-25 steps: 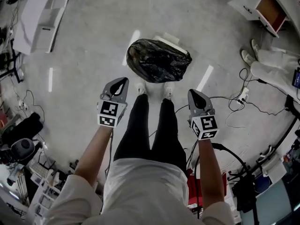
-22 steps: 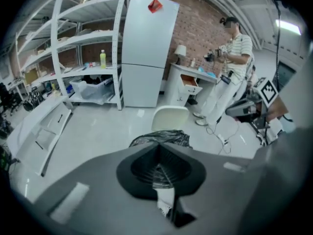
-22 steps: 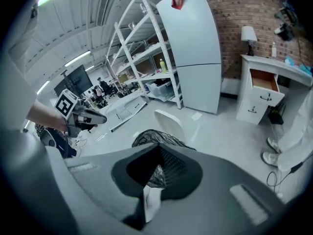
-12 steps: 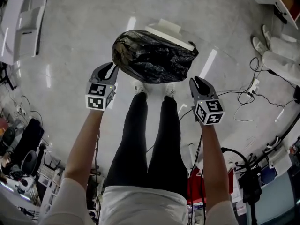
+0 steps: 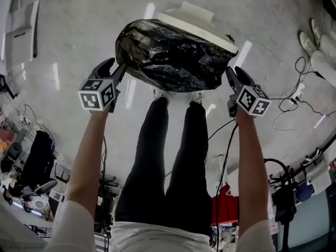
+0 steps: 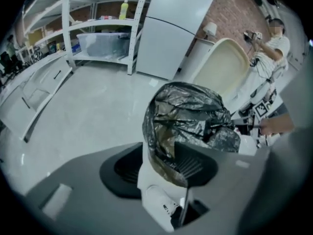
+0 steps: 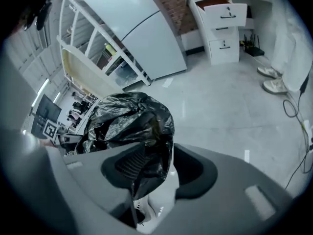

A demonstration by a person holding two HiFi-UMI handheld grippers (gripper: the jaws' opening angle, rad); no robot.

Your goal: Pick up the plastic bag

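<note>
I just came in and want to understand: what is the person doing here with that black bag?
A person holds one claw in each hand, at the two ends of a stuffed black plastic bag. The left claw and the right claw are both opening, each with bag film between its jaws but not pinched. The bag is not yet gripped.

A second ago the left gripper (image 5: 114, 69) and the right gripper (image 5: 234, 76) hung by the person's legs, well away from the black plastic bag (image 5: 173, 54), with their fingers (image 6: 195, 165) pressed together. Since then both arms have reached forward. Now the left gripper is at the bag's left end and the right gripper at its right end. Both are opening their fingers, with crinkly bag plastic between them. The person has bent down, so the bag looks bigger in the head view
</note>
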